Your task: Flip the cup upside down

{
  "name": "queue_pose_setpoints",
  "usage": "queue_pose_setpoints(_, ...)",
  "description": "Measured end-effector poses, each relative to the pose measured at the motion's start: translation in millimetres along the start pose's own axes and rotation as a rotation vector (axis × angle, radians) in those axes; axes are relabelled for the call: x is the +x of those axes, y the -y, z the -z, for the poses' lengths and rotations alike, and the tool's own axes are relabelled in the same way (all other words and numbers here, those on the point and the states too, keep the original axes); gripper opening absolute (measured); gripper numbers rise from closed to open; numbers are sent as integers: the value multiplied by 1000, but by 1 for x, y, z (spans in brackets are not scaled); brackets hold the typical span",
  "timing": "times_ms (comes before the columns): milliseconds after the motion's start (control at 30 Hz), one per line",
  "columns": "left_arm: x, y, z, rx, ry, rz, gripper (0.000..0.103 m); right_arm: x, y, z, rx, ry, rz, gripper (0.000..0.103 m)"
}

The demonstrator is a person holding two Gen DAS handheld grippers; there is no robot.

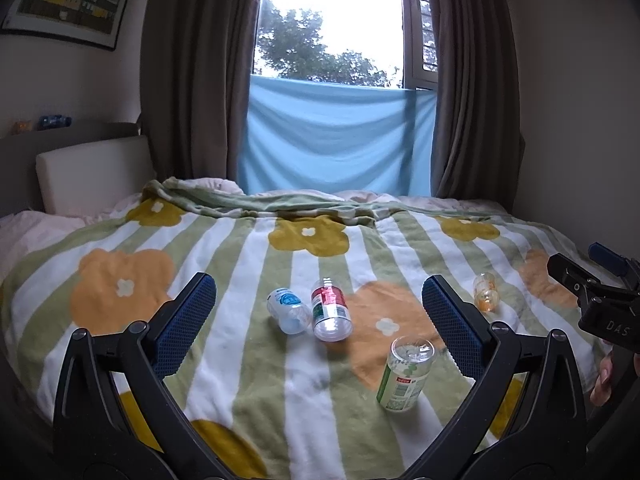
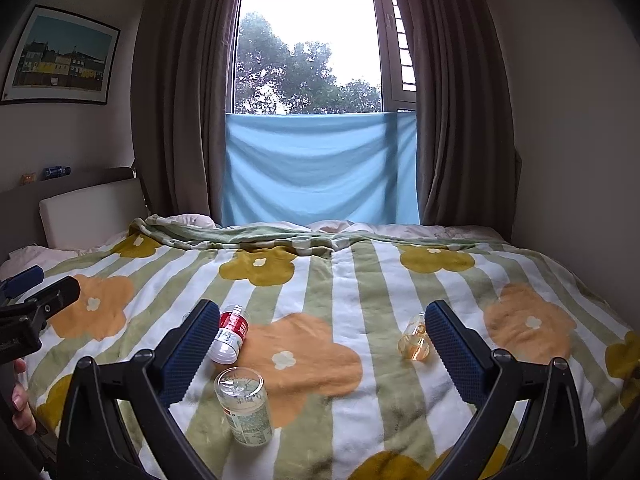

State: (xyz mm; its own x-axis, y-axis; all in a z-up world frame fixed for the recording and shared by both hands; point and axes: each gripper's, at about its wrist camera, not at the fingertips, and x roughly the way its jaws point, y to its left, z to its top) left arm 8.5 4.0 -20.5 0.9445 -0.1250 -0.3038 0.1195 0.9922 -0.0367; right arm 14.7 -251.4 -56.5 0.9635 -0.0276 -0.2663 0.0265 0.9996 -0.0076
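Several clear plastic cups lie on the flowered blanket. A green-labelled cup stands tilted with its closed base uppermost, near my left gripper's right finger; it also shows in the right wrist view. A red-labelled cup and a blue-labelled cup lie on their sides. A small orange cup lies on its side. My left gripper is open and empty above the bed. My right gripper is open and empty.
The bed fills the foreground, with a padded headboard at the left. Brown curtains and a blue cloth hang at the window behind. The right gripper's body shows at the edge of the left wrist view.
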Motion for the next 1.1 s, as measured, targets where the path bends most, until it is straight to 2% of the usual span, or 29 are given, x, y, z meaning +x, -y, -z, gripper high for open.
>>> queue_pose_setpoints(1100, -4, 10, -5, 18, 15, 7, 103, -2, 7, 0, 3, 1, 6, 103)
